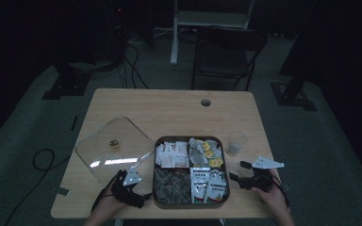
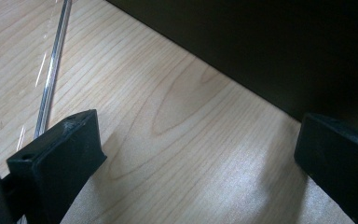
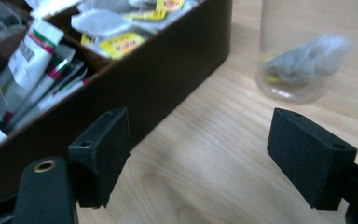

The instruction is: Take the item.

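Wooden table (image 1: 169, 108), tea box (image 1: 190, 139) dead centre. Both grippers, left (image 1: 122, 181) and right (image 1: 239, 172) of it, gape empty. I'd square up on that glass lid (image 1: 114, 148) edge first.

A dark four-compartment tea box (image 1: 189, 201) sits open on the bench, packed with sachets; a clear cup (image 1: 236, 143) just beside it holds what looks like a teabag.
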{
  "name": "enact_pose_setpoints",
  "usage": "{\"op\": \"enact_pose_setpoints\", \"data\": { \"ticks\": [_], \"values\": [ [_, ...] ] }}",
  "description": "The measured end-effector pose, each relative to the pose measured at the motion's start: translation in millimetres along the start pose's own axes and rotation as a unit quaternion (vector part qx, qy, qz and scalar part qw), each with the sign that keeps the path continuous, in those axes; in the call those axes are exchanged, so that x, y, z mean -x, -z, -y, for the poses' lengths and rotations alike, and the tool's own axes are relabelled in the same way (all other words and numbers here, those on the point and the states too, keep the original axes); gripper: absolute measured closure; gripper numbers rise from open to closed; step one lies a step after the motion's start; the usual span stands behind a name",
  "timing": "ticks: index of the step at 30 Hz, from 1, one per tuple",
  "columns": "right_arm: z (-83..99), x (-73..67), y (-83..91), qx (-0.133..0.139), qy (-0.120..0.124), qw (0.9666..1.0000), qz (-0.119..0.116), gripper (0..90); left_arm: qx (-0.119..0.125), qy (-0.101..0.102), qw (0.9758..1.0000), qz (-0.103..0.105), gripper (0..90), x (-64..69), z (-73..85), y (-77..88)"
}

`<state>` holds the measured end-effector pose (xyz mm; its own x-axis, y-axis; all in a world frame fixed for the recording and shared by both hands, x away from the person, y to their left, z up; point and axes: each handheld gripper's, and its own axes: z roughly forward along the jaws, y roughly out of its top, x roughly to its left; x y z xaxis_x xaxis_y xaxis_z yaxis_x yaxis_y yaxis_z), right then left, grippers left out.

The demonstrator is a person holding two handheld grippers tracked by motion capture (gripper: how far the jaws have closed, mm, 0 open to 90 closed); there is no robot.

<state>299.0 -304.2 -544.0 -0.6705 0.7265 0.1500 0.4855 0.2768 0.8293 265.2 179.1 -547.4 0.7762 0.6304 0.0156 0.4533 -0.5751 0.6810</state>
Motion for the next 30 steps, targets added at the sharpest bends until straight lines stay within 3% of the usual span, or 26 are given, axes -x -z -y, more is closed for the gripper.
{"op": "enact_pose_setpoints", "data": {
  "ticks": [8, 15, 20, 25, 27, 30],
  "values": [
    [1.5, -1.2, -4.2, -0.026, 0.008, 0.9996, 0.001, 20.0, -0.001, 0.000, 1.0000, 0.000, 1.3, 0.2, 0.1, 0.1],
    [0.5, -3.5, -10.2, -0.070, 0.019, 0.9972, 0.017, 19.5, 0.000, 0.010, 0.9999, -0.008, 1.3, 2.7, 0.3, 0.3],
    [-0.2, -4.4, -11.8, -0.071, 0.021, 0.9971, 0.018, 19.5, 0.001, 0.011, 0.9999, -0.009, 1.2, 3.3, 0.3, 0.2],
    [-0.2, -10.3, -14.4, -0.086, 0.054, 0.9946, 0.022, 13.4, 0.001, 0.011, 0.9999, -0.009, 1.3, 3.3, 0.3, 0.3],
    [0.0, -13.6, -15.6, -0.091, 0.068, 0.9929, 0.034, 12.4, 0.001, 0.010, 0.9999, -0.009, 1.3, 3.5, 0.5, 0.4],
    [-0.4, -15.0, -16.9, -0.092, 0.062, 0.9930, 0.040, 12.1, 0.001, 0.005, 1.0000, -0.005, 1.3, 4.7, 1.0, 0.8]
  ]
}}
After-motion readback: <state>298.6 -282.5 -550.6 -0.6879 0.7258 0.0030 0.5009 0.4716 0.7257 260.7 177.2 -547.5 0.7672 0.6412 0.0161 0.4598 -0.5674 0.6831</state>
